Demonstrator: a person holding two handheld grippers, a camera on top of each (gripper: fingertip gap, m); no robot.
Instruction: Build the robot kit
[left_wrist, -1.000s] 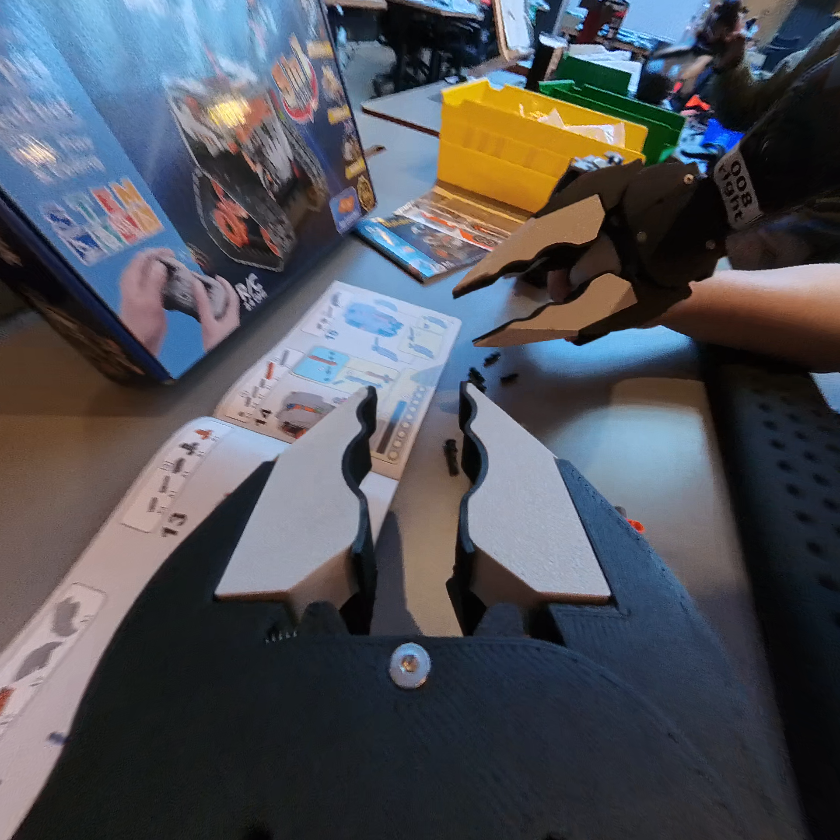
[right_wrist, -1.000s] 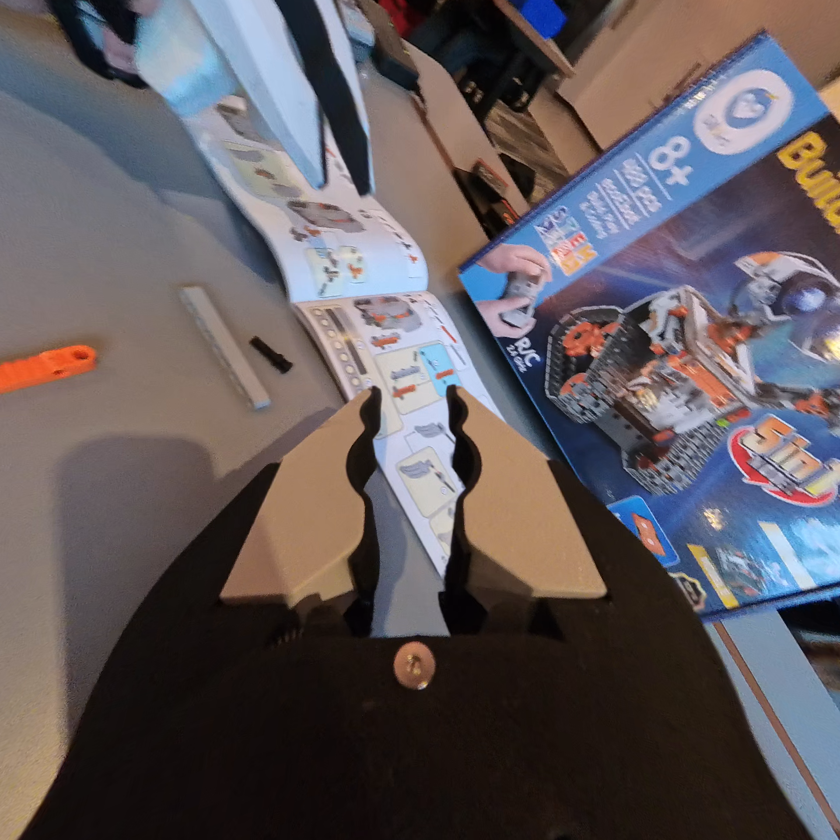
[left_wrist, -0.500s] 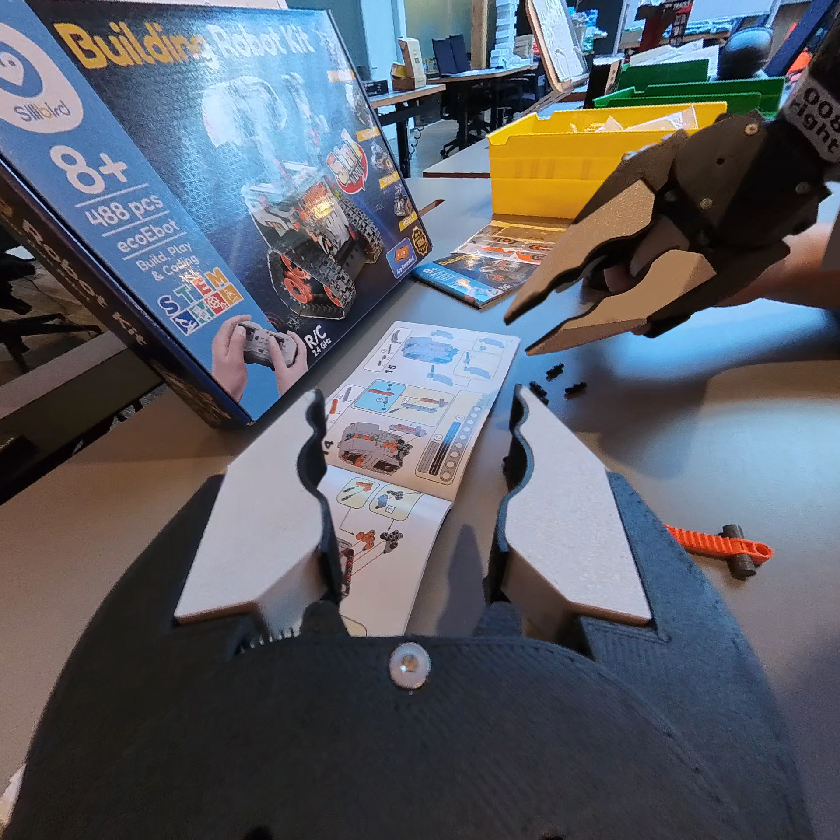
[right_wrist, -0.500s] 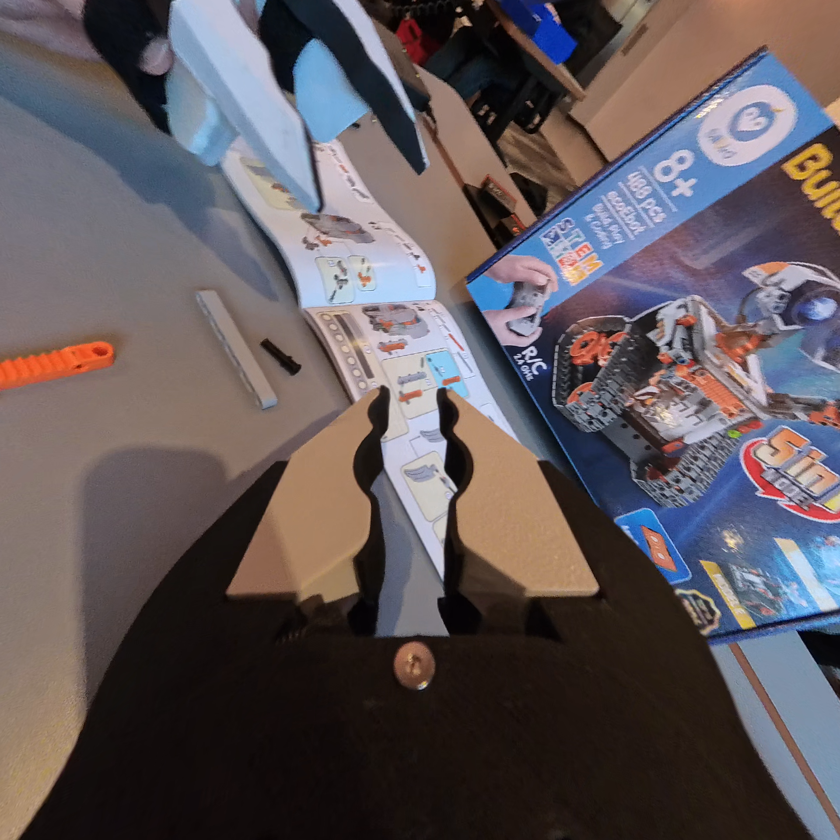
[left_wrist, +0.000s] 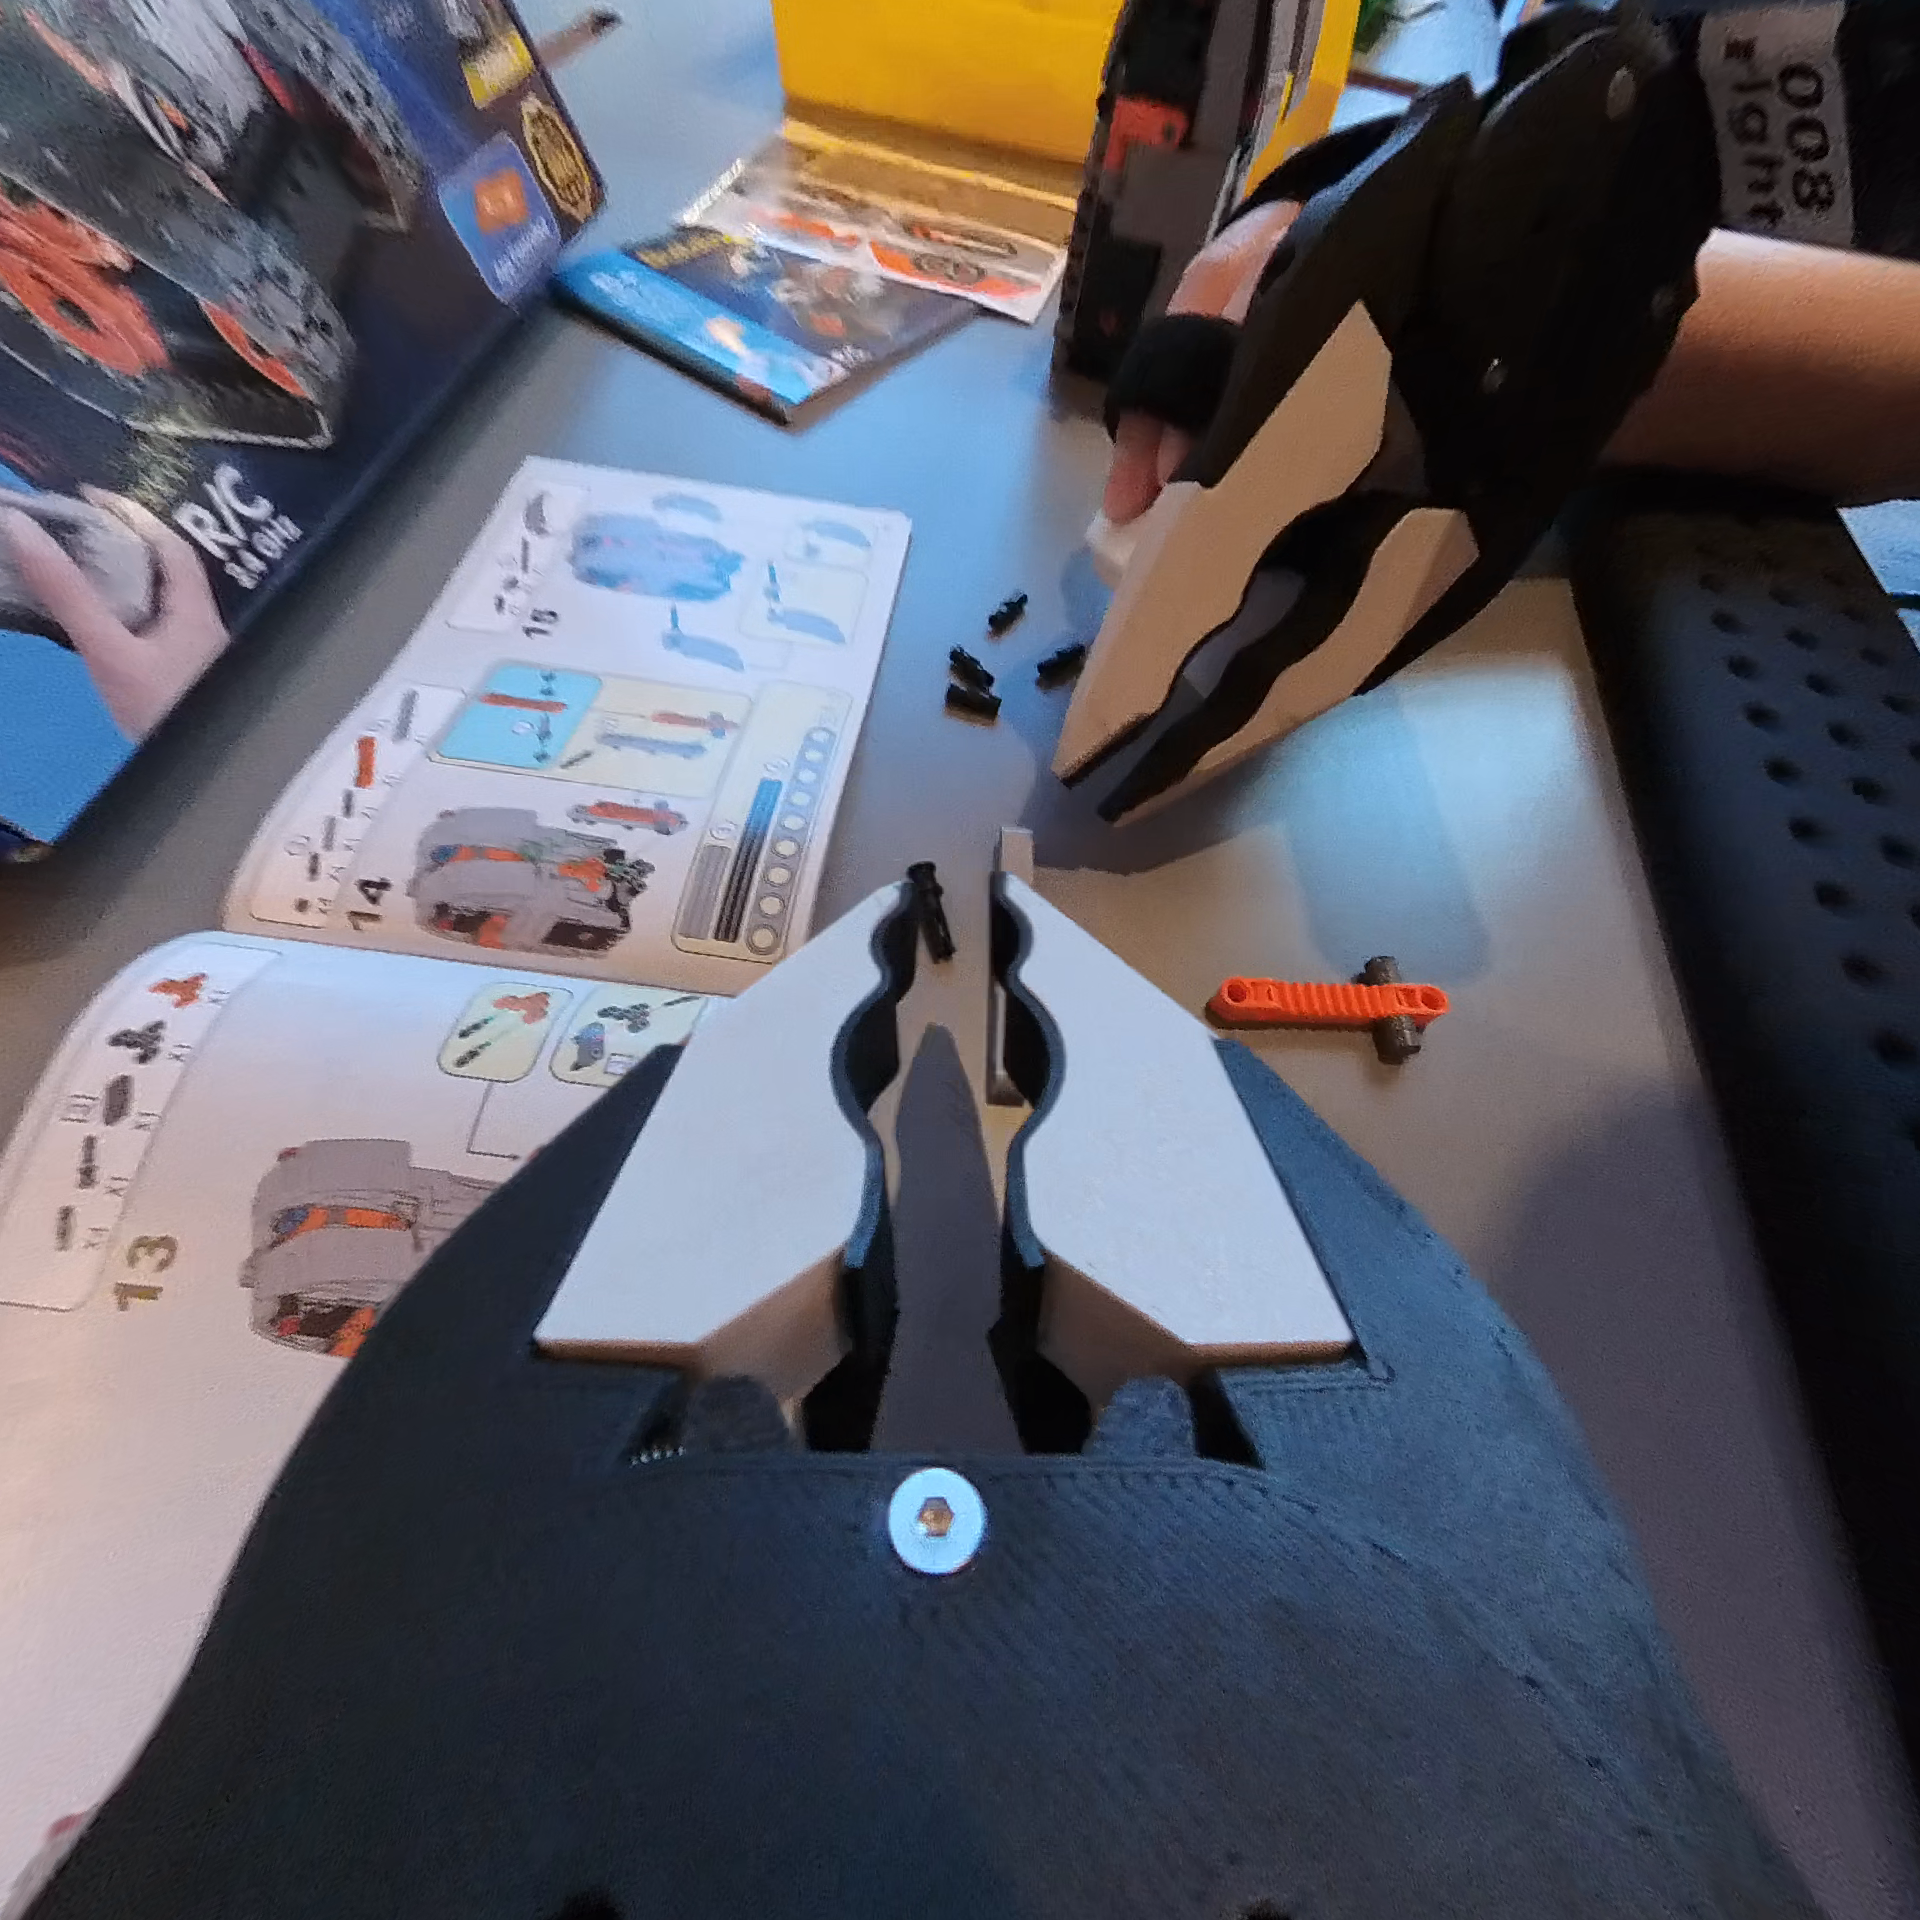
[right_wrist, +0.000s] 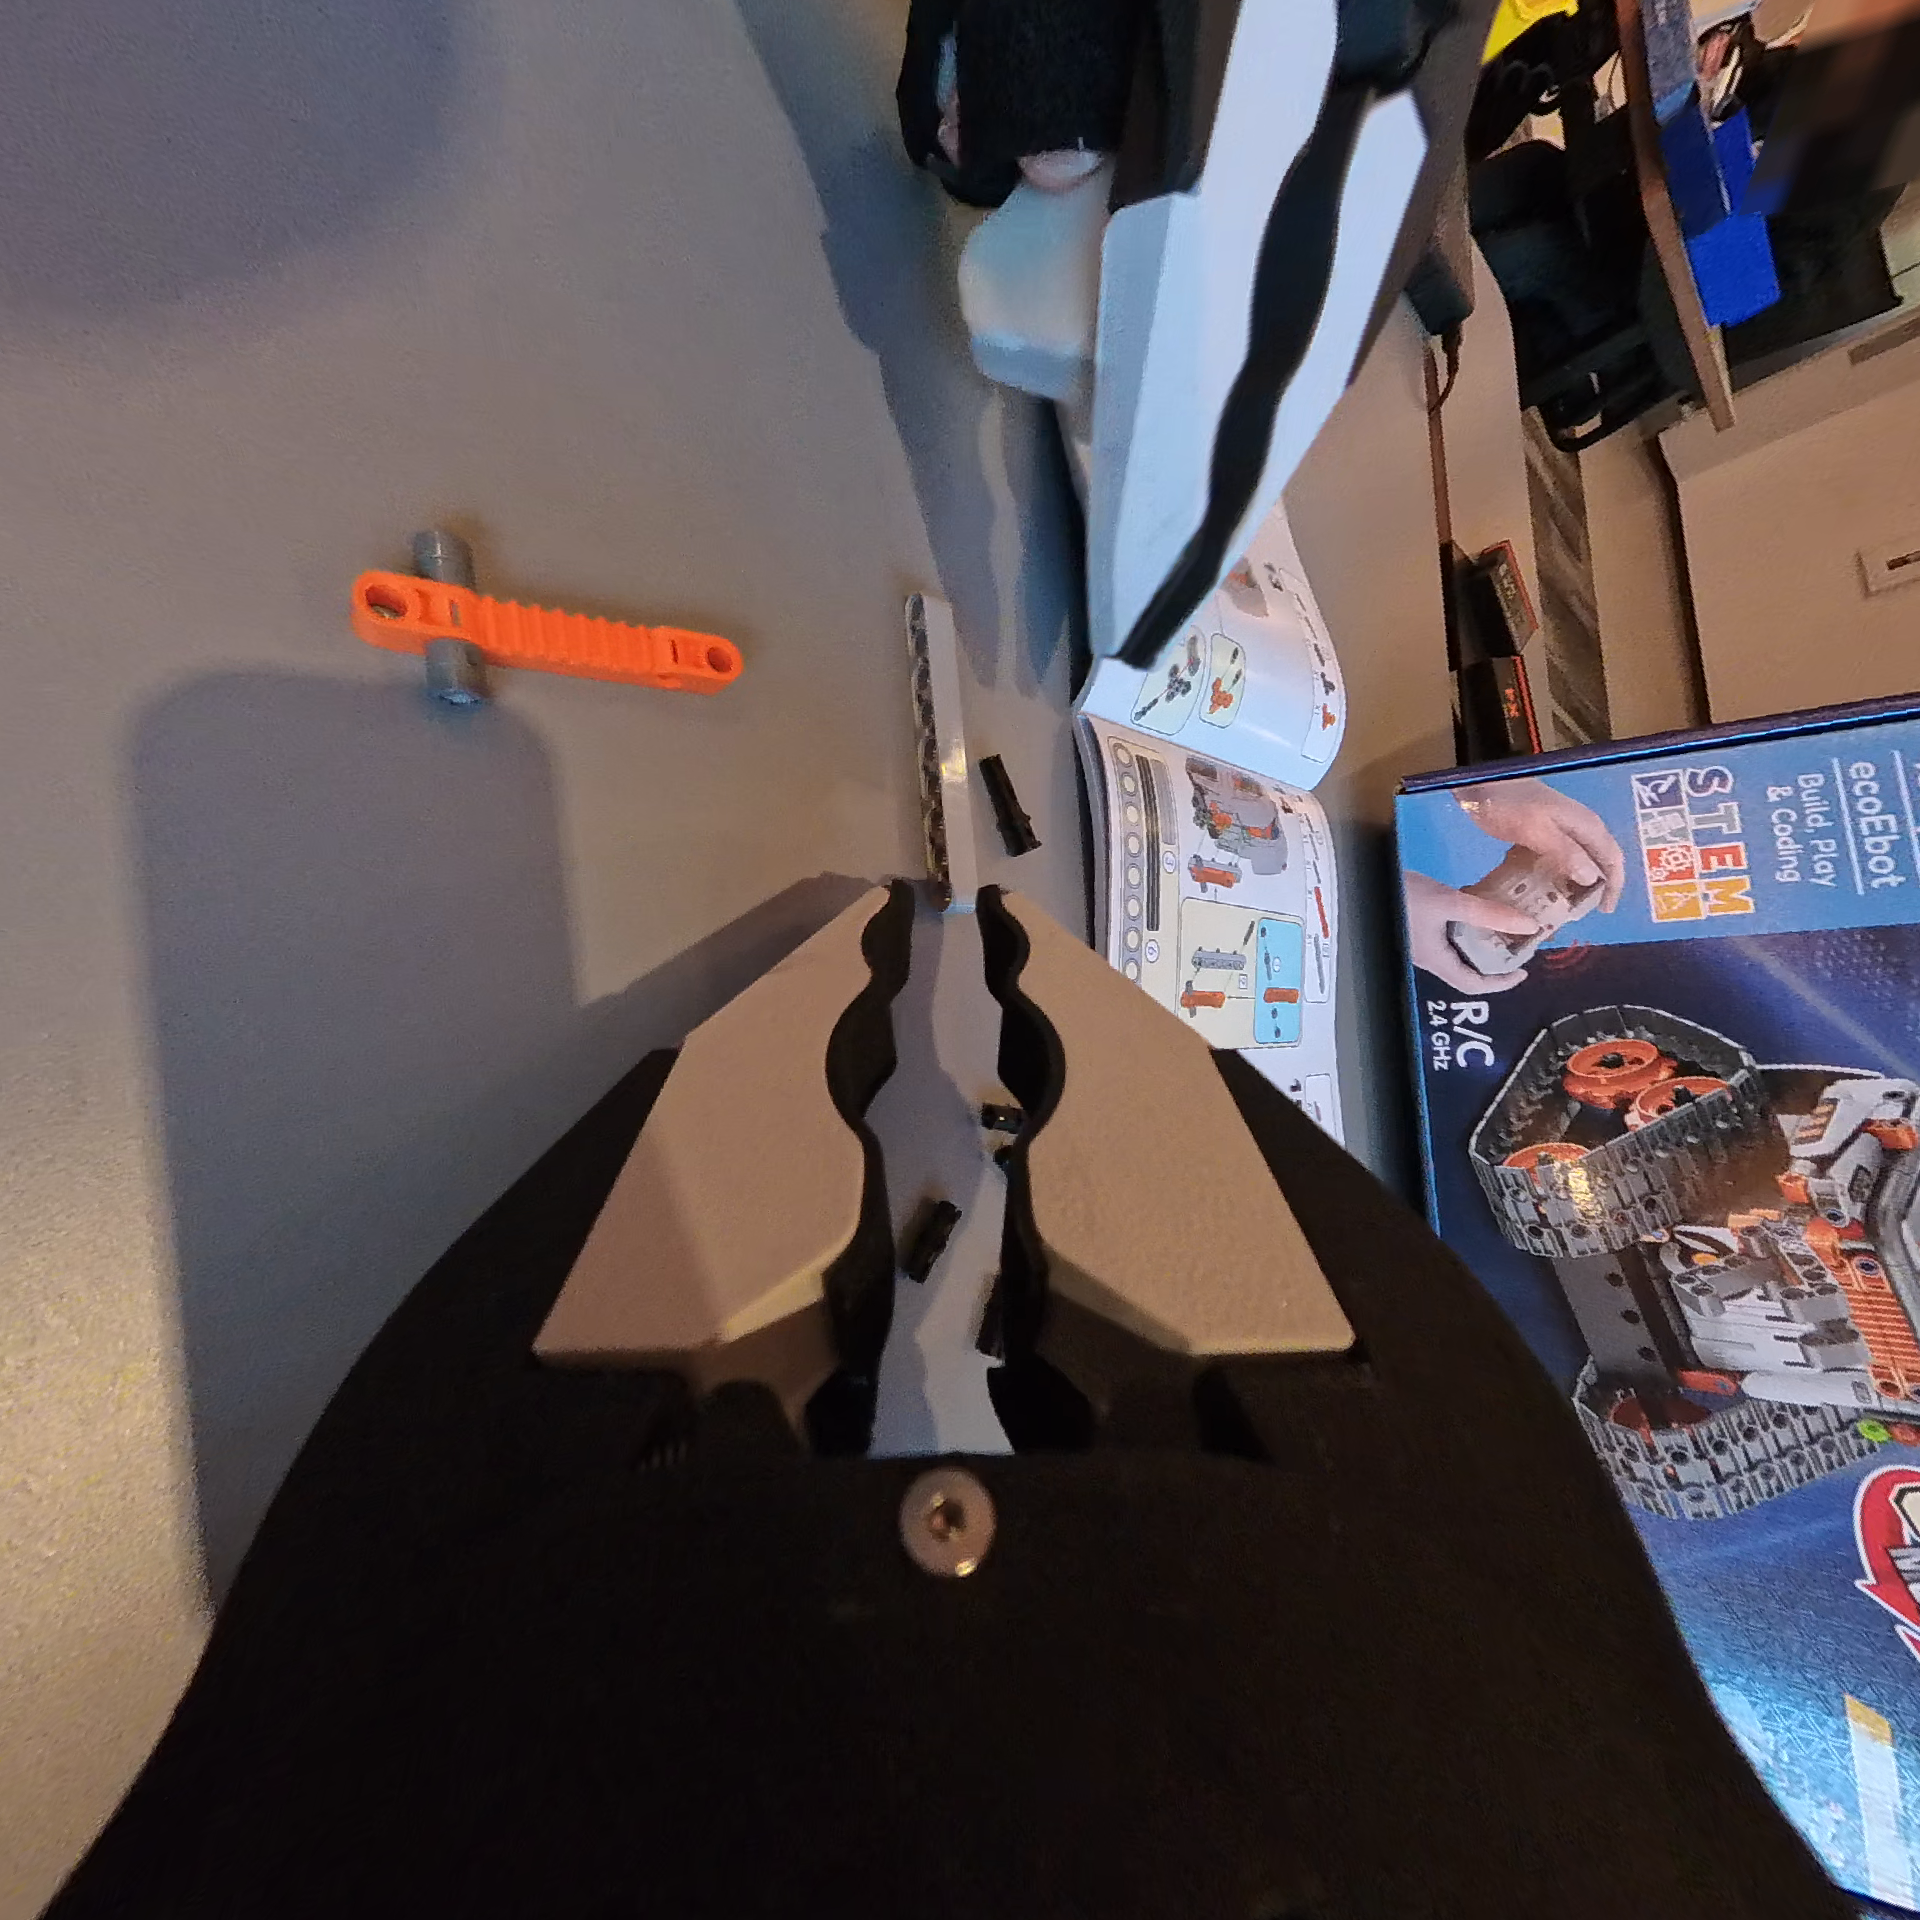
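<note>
My left gripper (left_wrist: 945, 896) hovers low over the grey table (left_wrist: 1299, 1195), its fingertips a narrow gap apart with nothing pressed between them. A black pin (left_wrist: 930, 914) lies on the table just under its tips, and a grey holed beam (left_wrist: 1013, 857) lies beside its right finger. My right gripper (right_wrist: 943, 896) is also narrowly open and empty. Its tips hang over the near end of the same beam (right_wrist: 940, 748), next to the pin (right_wrist: 1008, 805). In the left wrist view the right gripper (left_wrist: 1091, 795) stands clear of the beam. The left gripper (right_wrist: 1138, 649) shows above the beam's far end.
An orange toothed beam (left_wrist: 1325, 1003) on a grey connector (left_wrist: 1392, 1023) lies to the right. Loose black pins (left_wrist: 977, 675) lie beside an open instruction booklet (left_wrist: 582, 727). A blue kit box (left_wrist: 156, 312), a yellow bin (left_wrist: 935, 62) and a black perforated mat (left_wrist: 1766, 831) border the area. The pin (right_wrist: 1008, 805) is about 4 centimeters from both grippers' fingertips.
My left jaws opened wide, then closed to a narrow gap on nothing, as the gripper dropped toward the pin and beam. My right gripper came down to the beam's end and narrowed its jaws.
</note>
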